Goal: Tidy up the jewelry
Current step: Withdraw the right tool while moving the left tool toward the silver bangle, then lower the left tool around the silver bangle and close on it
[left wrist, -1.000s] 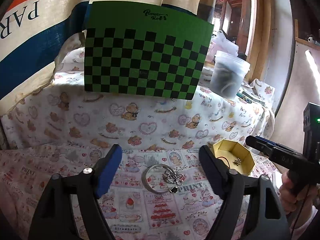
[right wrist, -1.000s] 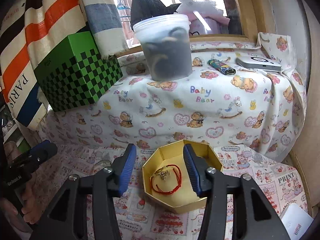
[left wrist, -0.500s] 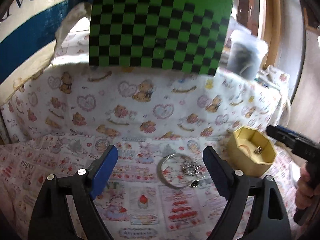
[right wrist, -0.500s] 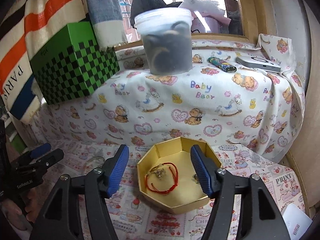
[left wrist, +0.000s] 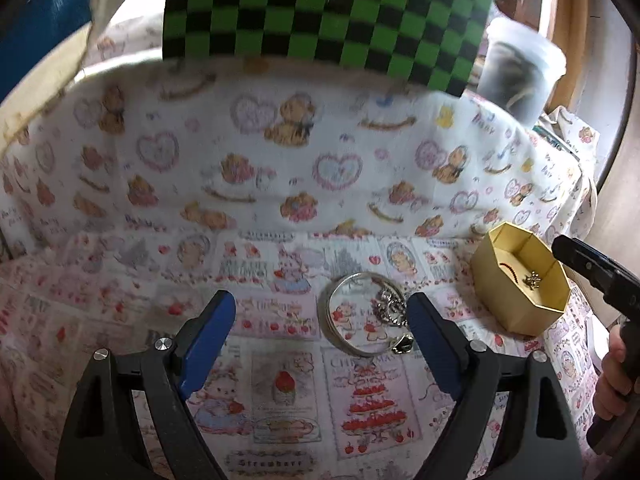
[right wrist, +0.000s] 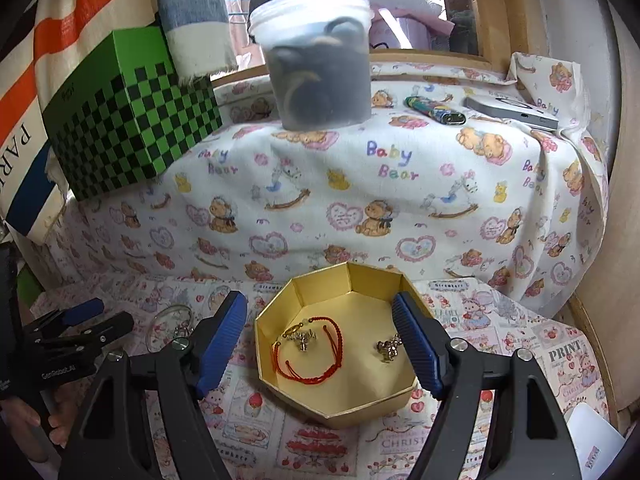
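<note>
**Left gripper lines up on the bangle; box waits at the right**

Left gripper (left wrist: 318,334): blue-padded fingers (left wrist: 206,340) spread wide, nothing between them. The thin silver bangle (left wrist: 354,316) lies flat on the printed cloth just ahead, off toward the right-hand finger; a small silver chain with a dark charm (left wrist: 394,320) rests tangled across its near edge. The wide spread likely suits taking the ring across its width.

Right gripper (right wrist: 320,344): fingers likewise apart, empty, straddling the open gold octagonal cardboard box (right wrist: 360,408). Inside lie a red cord bracelet (right wrist: 308,350) and a small metal trinket (right wrist: 386,350), apart from each other.

Box sits just right of the bangle, a short carry. Probably placed so on purpose.

Behind: green-and-black chequered box (right wrist: 128,120), lidded translucent tub (right wrist: 316,60).
</note>
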`<state>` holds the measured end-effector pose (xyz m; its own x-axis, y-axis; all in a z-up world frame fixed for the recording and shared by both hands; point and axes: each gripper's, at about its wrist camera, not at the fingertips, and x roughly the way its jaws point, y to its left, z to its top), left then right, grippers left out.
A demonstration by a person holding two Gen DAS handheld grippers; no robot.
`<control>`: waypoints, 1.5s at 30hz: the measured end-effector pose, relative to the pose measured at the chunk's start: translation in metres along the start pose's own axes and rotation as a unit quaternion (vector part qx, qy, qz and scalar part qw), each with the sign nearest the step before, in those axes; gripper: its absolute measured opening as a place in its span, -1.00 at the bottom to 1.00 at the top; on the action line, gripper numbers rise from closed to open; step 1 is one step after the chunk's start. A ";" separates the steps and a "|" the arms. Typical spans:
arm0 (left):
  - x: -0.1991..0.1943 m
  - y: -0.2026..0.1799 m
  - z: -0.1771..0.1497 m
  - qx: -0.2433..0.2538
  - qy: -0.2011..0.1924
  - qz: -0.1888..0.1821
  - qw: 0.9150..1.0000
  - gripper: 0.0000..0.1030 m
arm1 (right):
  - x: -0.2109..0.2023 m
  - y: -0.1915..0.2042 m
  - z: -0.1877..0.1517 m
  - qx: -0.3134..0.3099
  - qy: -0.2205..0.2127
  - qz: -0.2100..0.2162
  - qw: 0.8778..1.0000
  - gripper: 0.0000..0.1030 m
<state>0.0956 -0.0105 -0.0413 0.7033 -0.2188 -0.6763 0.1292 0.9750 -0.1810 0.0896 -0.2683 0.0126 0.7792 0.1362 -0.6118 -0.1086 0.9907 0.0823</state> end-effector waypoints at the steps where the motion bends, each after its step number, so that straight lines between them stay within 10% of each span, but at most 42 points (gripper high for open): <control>1: 0.003 0.001 0.000 -0.004 0.007 0.002 1.000 0.67 | 0.000 0.002 0.000 -0.003 0.000 -0.001 1.000 0.49; 12: 0.033 -0.002 0.003 0.030 0.058 0.075 0.995 0.45 | -0.003 0.006 0.000 -0.006 -0.001 0.005 1.000 0.49; 21: 0.026 -0.006 0.003 0.041 0.060 0.112 0.991 -0.68 | -0.003 0.008 0.000 -0.011 0.000 0.004 1.000 0.49; 26: 0.006 0.007 -0.003 0.003 0.083 0.095 0.992 -0.71 | -0.006 0.007 0.002 -0.008 -0.002 0.006 1.000 0.49; 32: -0.011 -0.006 -0.013 -0.027 0.136 -0.028 0.990 -0.71 | -0.009 0.006 0.003 -0.004 -0.005 0.008 1.000 0.49; 38: -0.019 -0.022 -0.014 -0.019 0.108 -0.100 0.989 -0.71 | -0.010 0.005 0.003 -0.002 -0.005 0.008 1.000 0.49; 45: -0.019 -0.015 0.005 0.045 0.035 -0.012 0.998 -0.10 | -0.008 0.007 0.003 -0.001 0.000 0.010 1.000 0.49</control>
<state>0.0836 -0.0206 -0.0226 0.6492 -0.2409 -0.7214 0.2091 0.9685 -0.1352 0.0838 -0.2622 0.0203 0.7773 0.1559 -0.6095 -0.1259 0.9878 0.0921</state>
